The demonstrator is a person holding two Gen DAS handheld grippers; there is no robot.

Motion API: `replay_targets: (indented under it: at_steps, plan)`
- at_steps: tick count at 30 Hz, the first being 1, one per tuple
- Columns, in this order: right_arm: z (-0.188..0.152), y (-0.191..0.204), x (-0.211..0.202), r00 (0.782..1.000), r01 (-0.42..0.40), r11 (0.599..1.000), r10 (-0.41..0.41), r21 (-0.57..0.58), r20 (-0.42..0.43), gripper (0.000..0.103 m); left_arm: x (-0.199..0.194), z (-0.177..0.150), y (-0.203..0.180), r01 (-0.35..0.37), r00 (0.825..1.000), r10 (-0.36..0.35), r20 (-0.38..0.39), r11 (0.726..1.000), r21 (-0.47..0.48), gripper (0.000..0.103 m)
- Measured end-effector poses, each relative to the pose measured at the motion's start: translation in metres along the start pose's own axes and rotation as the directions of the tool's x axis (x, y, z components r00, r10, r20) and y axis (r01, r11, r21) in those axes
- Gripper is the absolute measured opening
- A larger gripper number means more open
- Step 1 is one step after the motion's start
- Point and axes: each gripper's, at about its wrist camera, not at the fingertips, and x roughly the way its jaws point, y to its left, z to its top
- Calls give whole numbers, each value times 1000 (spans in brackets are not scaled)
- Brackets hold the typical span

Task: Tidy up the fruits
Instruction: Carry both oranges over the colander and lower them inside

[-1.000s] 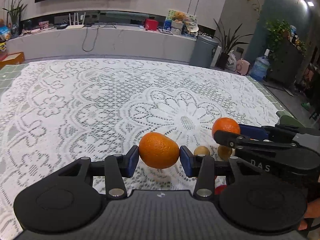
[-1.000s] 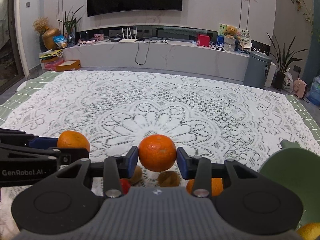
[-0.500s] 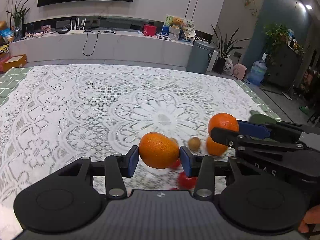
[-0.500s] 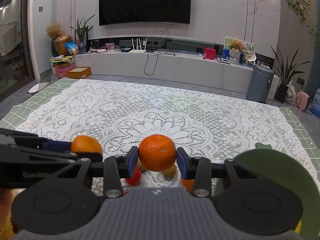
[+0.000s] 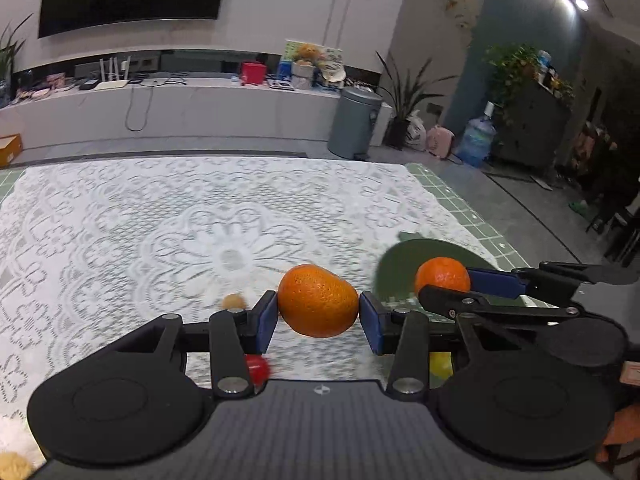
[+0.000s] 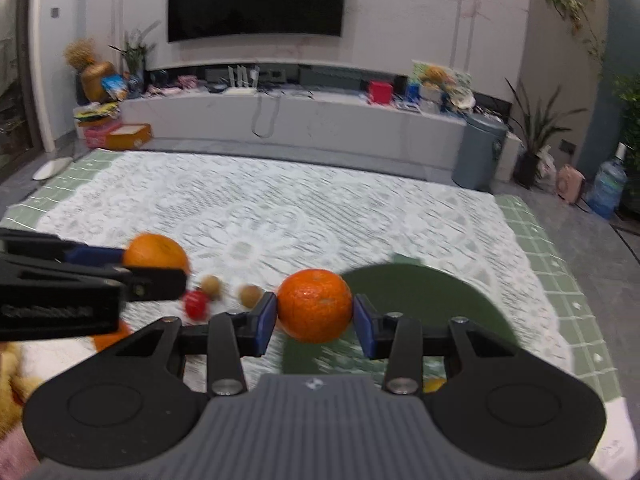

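No text can be read with confidence. The left gripper [image 6: 154, 276] carries a pale printed line along its black side, left of the orange [image 6: 155, 254] it grips, but blur smears the letters beyond reading there.

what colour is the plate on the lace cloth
Dark green plate, clearest in the right wrist view.

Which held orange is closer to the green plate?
The right gripper's orange, right at the green plate; the left gripper's orange sits farther left.
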Motion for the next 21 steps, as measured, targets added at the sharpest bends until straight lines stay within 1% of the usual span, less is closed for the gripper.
replay_targets:
  at_steps: [3,6,8,11,15,18,21]
  plan:
    - [-1,-24,4,998,44,999,-45,-25,-42,39,7,6,-23,26,999,-25,-35,999,30,50]
    - [-4,-47,12,994,38,999,-40,-25,-98,39,19,10,-45,55,996,-50,-78,996,67,50]
    - [-6,-57,16,992,27,1000,-29,-16,-125,39,28,10,-55,76,991,-65,-113,993,89,50]
    - [-8,-69,26,987,-10,1000,13,18,-161,39,44,9,-66,104,982,-81,-171,986,132,50]
    - [-10,-76,37,981,-25,998,37,63,-192,39,59,10,-66,116,971,-79,-225,980,160,50]
    - [-9,-82,44,972,-62,991,86,117,-217,39,69,13,-68,147,956,-93,-276,972,182,50]
    - [-11,-82,49,966,-44,992,72,116,-248,40,76,11,-75,155,947,-73,-312,956,248,50]
